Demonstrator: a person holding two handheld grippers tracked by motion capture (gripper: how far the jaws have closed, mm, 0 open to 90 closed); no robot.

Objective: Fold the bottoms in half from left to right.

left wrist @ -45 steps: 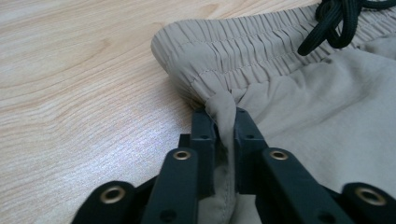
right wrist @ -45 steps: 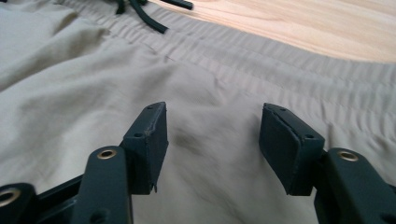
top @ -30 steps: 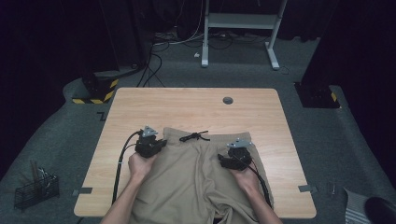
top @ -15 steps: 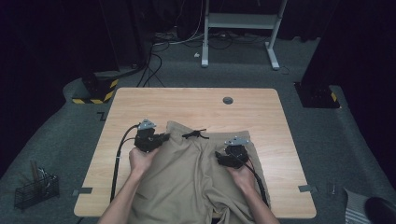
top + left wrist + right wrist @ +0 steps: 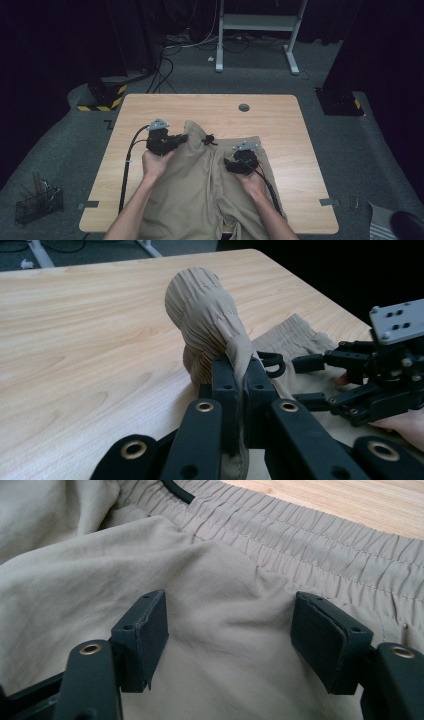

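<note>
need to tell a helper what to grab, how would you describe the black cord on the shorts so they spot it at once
On the light wooden table lie tan fabric shorts, their gathered elastic waistband pointing away from the person. At the middle of that waistband sits a thin black drawstring, knotted, the one dark thing on the pale cloth that belongs to neither gripper.

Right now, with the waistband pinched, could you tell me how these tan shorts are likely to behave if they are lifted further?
Probably floppy: the tan shorts bunch into a soft peak above the left gripper, shut on the waistband. Likely light, since that thin fold stands up by itself. The rest would probably drape and drag across the table, as the right gripper stands open over loose, wrinkled cloth.
</note>
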